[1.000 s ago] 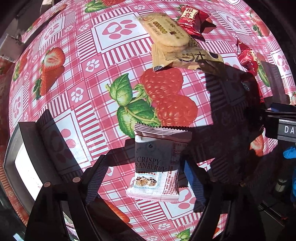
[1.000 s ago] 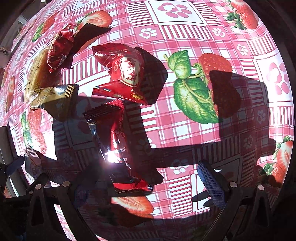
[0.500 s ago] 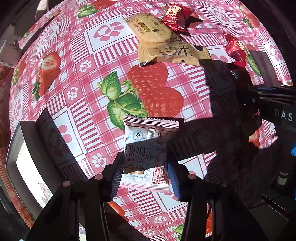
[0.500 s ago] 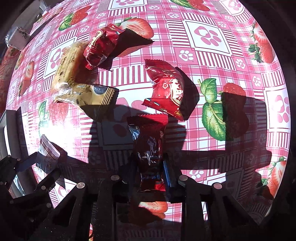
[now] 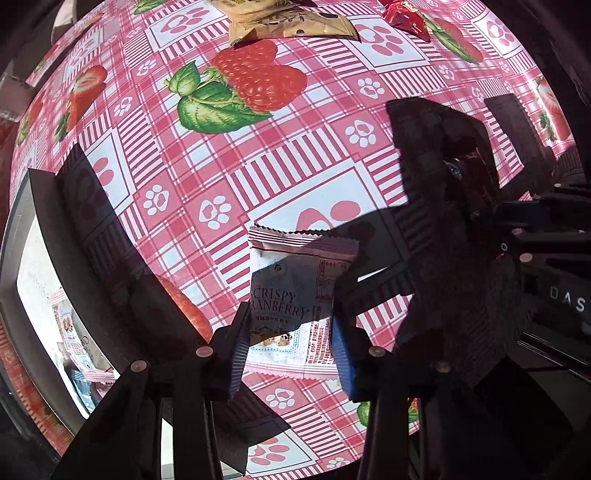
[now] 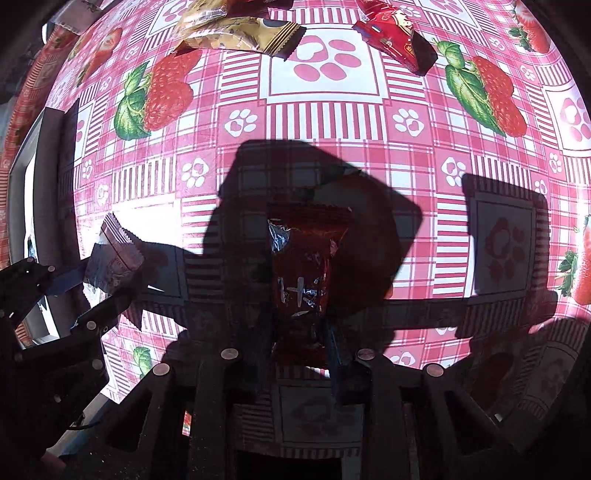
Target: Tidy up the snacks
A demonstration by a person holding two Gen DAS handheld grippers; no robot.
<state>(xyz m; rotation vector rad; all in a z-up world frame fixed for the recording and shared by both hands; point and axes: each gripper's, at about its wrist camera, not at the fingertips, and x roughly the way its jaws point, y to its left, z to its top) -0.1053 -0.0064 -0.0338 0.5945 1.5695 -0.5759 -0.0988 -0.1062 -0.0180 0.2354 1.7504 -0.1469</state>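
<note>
My left gripper (image 5: 290, 347) is shut on a white and pink packet marked Crispy Cranberry (image 5: 291, 291), held just above the pink fruit-print tablecloth (image 5: 258, 166). My right gripper (image 6: 301, 343) is shut on a dark red foil snack packet (image 6: 303, 266), lifted off the cloth and lying in shadow. In the right wrist view the left gripper (image 6: 92, 291) shows at the left edge with the cranberry packet (image 6: 114, 251). At the right edge of the left wrist view the right gripper's body (image 5: 535, 236) shows.
A grey tray (image 5: 22, 258) at the left edge of the table holds several packets like the cranberry one. Gold packets (image 6: 236, 33) and a red packet (image 6: 395, 37) lie on the cloth at the far side. A red packet (image 5: 406, 18) lies far right.
Both grippers closed on their packets and lifted them off the cloth. Both hands then moved back from the loose snacks, which now sit at the top edge of each view.
</note>
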